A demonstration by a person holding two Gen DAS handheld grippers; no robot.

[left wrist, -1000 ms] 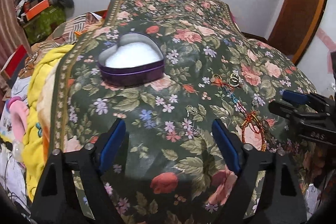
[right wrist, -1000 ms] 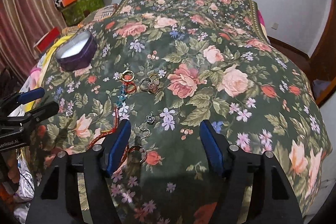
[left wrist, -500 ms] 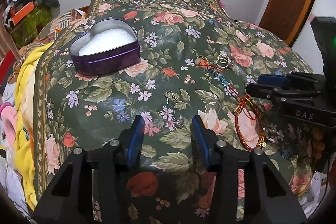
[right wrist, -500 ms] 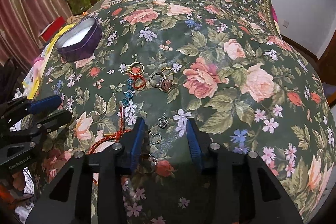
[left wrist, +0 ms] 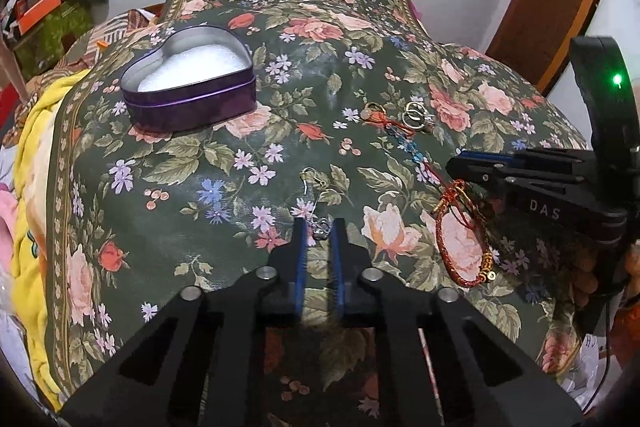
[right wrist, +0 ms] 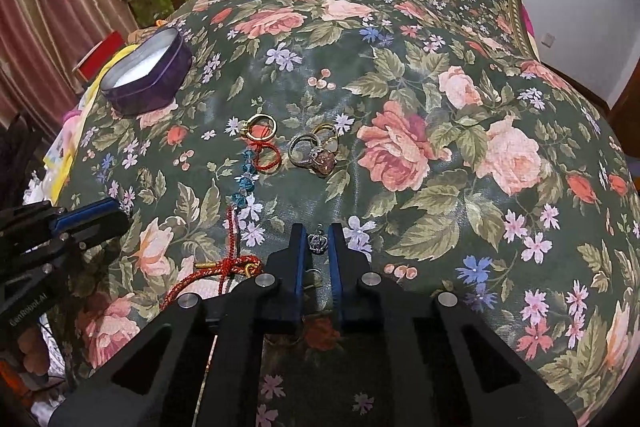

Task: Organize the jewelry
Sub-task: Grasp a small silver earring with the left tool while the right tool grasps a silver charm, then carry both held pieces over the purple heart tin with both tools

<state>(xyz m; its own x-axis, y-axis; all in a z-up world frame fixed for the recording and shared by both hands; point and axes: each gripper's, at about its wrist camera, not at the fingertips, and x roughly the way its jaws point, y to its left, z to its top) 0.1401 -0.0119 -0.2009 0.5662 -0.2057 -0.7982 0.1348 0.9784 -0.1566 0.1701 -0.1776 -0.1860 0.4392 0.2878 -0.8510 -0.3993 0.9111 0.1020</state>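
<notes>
- the left gripper [left wrist: 319, 227] had its blue-lined fingers drawn close, a small silver earring charm [left wrist: 320, 229] sitting in the narrow gap at the tips; whether the pads actually pinched it could not be told.
- the earring's thin wire hook [left wrist: 311, 175] lay on the cloth just beyond those tips.
- the right gripper [right wrist: 318, 233] was likewise narrowed around a little silver crown charm [right wrist: 318, 243], which filled the gap between the tips; true contact could not be told.
- just left of the right gripper lay a red cord bracelet [right wrist: 224, 269] with gold ends, and a strand of blue beads [right wrist: 245, 177] ran away from it toward the far side.
- farther out sat a gold ring [right wrist: 262, 127] and, to its right, a cluster of rings [right wrist: 314, 151], one with a pink stone.
- the heart-shaped purple tin [left wrist: 192, 89], open with white padding inside, stood well apart at the far left.
- everything rested on the dark green floral bedspread [right wrist: 460, 187].
- a yellow blanket [left wrist: 30, 155] hung at the left edge.
</notes>
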